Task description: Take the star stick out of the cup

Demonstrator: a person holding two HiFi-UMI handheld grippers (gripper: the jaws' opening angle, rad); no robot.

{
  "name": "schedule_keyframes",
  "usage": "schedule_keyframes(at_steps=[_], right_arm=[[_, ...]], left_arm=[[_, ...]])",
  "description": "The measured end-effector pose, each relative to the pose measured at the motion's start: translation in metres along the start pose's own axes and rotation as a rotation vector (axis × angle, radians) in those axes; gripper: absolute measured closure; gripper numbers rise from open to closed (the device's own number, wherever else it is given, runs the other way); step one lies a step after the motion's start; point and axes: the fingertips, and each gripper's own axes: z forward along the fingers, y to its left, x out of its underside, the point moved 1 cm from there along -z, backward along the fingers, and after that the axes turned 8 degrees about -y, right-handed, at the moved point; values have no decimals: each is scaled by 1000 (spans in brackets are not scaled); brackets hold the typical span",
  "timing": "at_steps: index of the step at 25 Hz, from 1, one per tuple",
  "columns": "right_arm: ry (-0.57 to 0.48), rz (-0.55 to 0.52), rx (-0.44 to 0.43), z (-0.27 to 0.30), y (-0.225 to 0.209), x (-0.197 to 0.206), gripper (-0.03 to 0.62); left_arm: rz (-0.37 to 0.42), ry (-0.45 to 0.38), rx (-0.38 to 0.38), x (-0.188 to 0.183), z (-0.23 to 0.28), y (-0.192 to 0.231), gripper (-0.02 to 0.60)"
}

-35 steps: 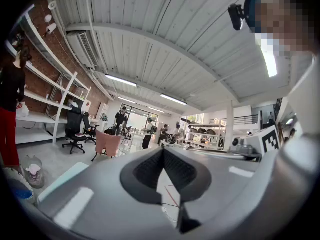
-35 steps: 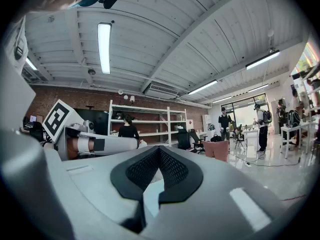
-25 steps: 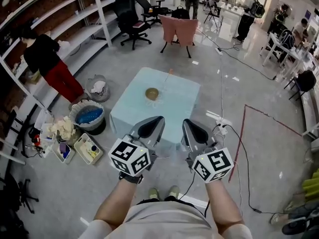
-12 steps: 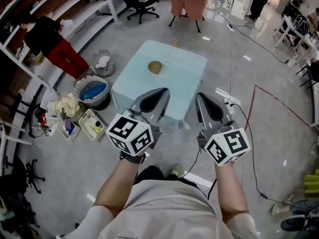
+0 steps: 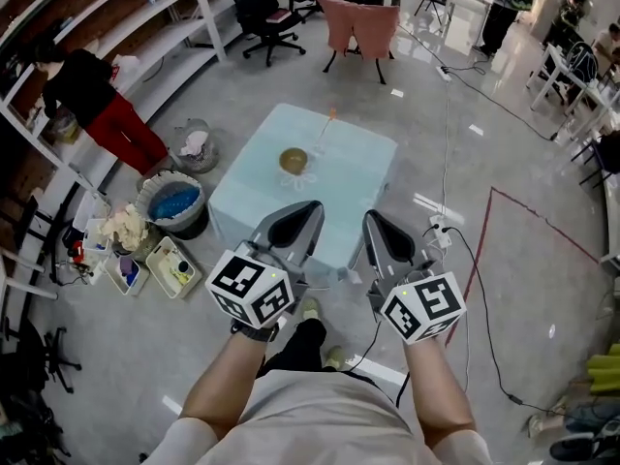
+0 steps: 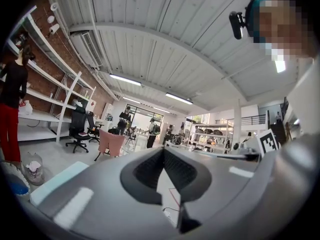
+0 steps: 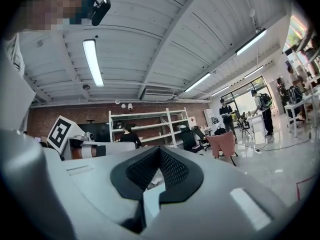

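A brown cup [image 5: 294,160] stands on a small light-blue table [image 5: 359,194], seen from above in the head view. The thin star stick [image 5: 323,132] leans out of the cup toward the table's far edge, its orange star at the tip. Both grippers are held close to the person's body, well short of the table's near edge. My left gripper [image 5: 309,210] is shut and holds nothing, and so is my right gripper [image 5: 374,218]. In the gripper views, the left gripper [image 6: 164,152] and the right gripper [image 7: 160,152] point up at the room, so neither shows the cup.
A person in a black top and red trousers [image 5: 98,106] stands by white shelving at the left. Bins and clutter [image 5: 173,207] sit left of the table. A pink-draped chair [image 5: 356,27] and an office chair [image 5: 260,13] stand beyond. Cables and a power strip [image 5: 436,231] lie at the right.
The head view has swayed as the person steps toward the table, which looks slightly nearer. Both grippers stay shut and empty in front of the body.
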Motion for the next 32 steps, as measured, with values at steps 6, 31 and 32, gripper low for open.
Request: schedule_keyframes(at_steps=[6,31,32], right_arm=[[6,-6,17,58,-32,13,591],[166,48,101,270,-181,129,589],[176,49,96,277,-189,134,589]], left_arm=[[5,-29,-3,-6,43,53,577],[-136,-15,-62,48,201,245,577],[-128,-11,-76,53,208,250,577]])
